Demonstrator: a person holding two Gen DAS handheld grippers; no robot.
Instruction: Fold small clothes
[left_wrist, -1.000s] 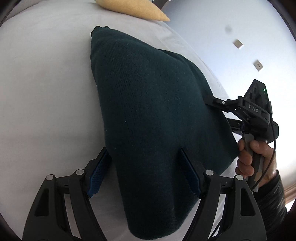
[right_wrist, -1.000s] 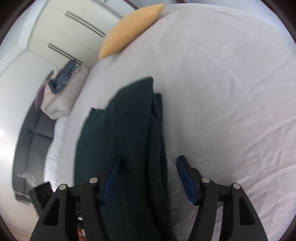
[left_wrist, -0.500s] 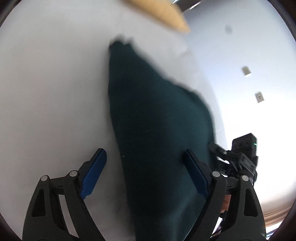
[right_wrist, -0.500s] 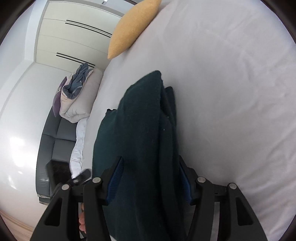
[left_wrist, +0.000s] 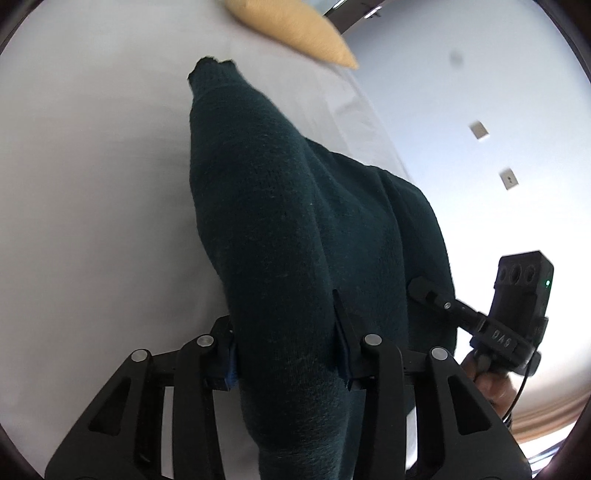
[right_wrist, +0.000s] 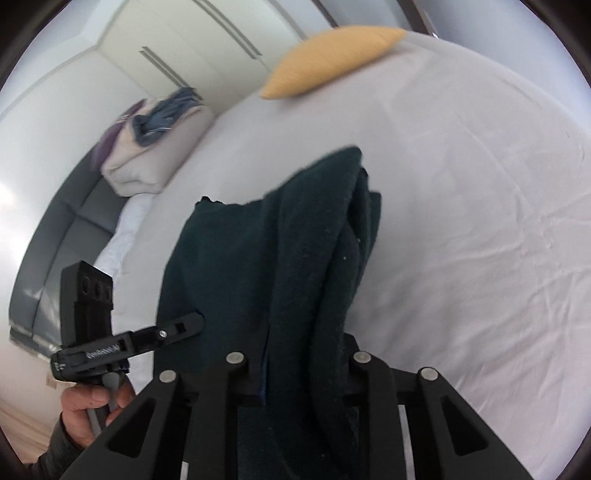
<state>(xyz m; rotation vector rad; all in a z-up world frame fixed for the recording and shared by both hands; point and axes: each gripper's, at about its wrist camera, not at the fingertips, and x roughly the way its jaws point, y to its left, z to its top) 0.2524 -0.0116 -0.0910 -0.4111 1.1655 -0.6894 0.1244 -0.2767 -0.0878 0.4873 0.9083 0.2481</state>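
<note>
The dark green knitted garment (left_wrist: 288, 236) hangs bunched above the white-sheeted bed (left_wrist: 92, 184), with its far end trailing toward the sheet. In the left wrist view the left tool (left_wrist: 286, 343) has both blue-padded fingers pressed into a thick fold of the knit, pinching the garment at its near end. To the right in that view the right tool (left_wrist: 424, 291) reaches in from the side, its black finger lying against the garment's right edge, with the person's right hand (left_wrist: 487, 380) wrapped round the handle below it.

In the right wrist view the right tool (right_wrist: 303, 354) is closed tight on the garment (right_wrist: 295, 258); the cloth fills the gap between its fingers and rises in several stacked folds toward the far side. The left tool (right_wrist: 184, 325) shows at the left of this view, one finger touching the garment's left edge, gripped by the person's left hand (right_wrist: 92, 410).

A mustard yellow cushion (right_wrist: 328, 62) lies at the far edge of the bed (right_wrist: 461, 221), well apart from the garment. Far left, a beige pillow with blue clothing on top (right_wrist: 155, 140) rests on a grey sofa (right_wrist: 62, 243) beside the bed, in front of white wardrobe doors (right_wrist: 192, 48).
</note>
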